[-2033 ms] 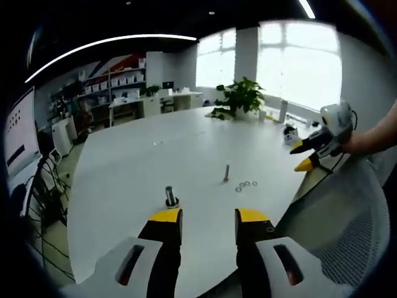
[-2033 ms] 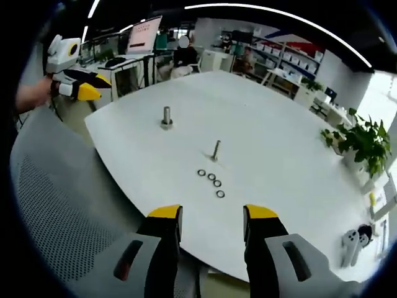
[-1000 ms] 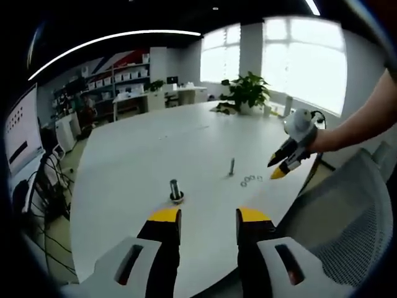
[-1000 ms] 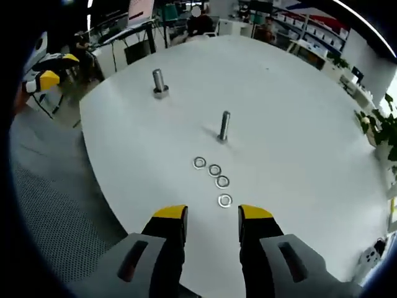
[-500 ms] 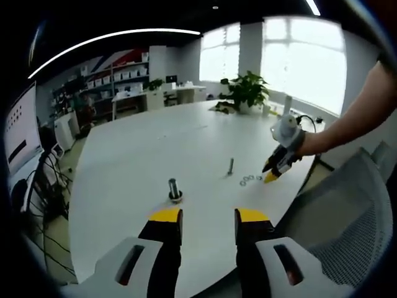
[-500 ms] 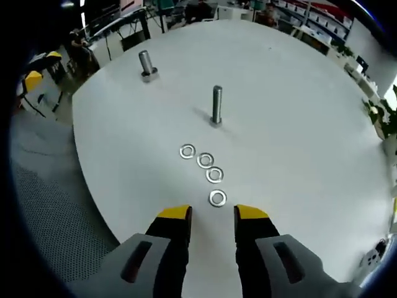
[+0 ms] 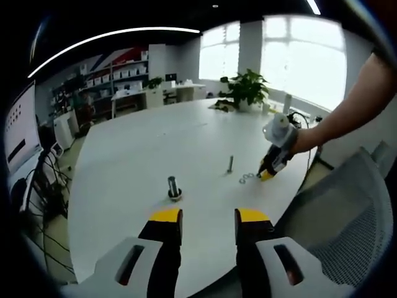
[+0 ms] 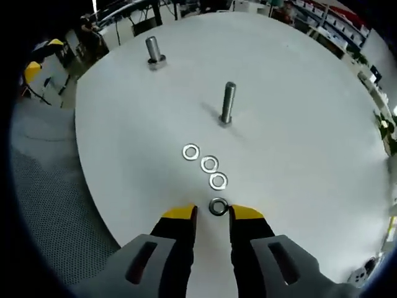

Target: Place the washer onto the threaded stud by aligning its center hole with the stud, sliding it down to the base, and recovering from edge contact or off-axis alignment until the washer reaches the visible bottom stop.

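Several flat metal washers (image 8: 209, 164) lie in a short row on the white table (image 8: 310, 143). The nearest washer (image 8: 218, 206) lies right at my right gripper's (image 8: 213, 215) yellow tips, in the narrow gap between them; the jaws are open and not touching it. Beyond the row the threaded stud (image 8: 227, 102) stands upright and bare. In the left gripper view, my left gripper (image 7: 208, 217) hovers open and holds nothing over the near table edge. The stud (image 7: 230, 164), the washers (image 7: 248, 178) and the right gripper (image 7: 269, 171), held low by a hand, are to the right.
A thicker bolt with a nut at its base (image 7: 173, 187) (image 8: 153, 49) stands apart from the stud, nearer the left gripper. A grey mesh chair (image 7: 347, 230) sits at the table edge. A potted plant (image 7: 246, 92) and small items stand on the far side.
My right gripper has come down and forward to the nearest washer, and its jaws have narrowed. The left gripper has stayed about where it was.
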Action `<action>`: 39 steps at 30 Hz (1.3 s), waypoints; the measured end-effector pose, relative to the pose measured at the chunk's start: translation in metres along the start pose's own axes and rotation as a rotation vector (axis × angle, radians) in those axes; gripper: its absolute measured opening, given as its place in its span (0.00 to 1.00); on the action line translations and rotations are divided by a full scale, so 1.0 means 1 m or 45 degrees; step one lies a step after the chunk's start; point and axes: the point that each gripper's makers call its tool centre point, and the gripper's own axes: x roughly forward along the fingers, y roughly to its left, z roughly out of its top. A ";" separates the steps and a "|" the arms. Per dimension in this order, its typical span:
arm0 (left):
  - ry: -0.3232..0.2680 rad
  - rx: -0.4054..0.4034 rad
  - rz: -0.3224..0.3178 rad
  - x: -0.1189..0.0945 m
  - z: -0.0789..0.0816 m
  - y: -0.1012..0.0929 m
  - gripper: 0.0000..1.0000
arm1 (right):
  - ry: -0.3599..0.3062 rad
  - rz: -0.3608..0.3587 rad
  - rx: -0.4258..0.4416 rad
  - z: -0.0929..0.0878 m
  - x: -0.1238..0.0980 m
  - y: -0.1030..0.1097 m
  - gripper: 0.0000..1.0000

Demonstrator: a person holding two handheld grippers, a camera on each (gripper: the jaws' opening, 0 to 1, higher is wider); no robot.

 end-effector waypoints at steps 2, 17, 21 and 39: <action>0.005 -0.002 -0.003 0.000 -0.001 0.000 0.32 | 0.038 0.012 -0.046 -0.001 0.001 -0.001 0.21; 0.007 -0.014 -0.029 0.001 -0.002 -0.004 0.32 | 0.262 0.029 -0.216 0.001 0.005 -0.002 0.16; 0.017 -0.011 -0.036 0.001 -0.003 -0.005 0.32 | 0.280 0.013 -0.238 0.000 0.004 -0.001 0.16; 0.009 0.000 -0.022 0.001 -0.001 -0.003 0.32 | 0.417 -0.024 -0.244 -0.001 0.005 -0.003 0.15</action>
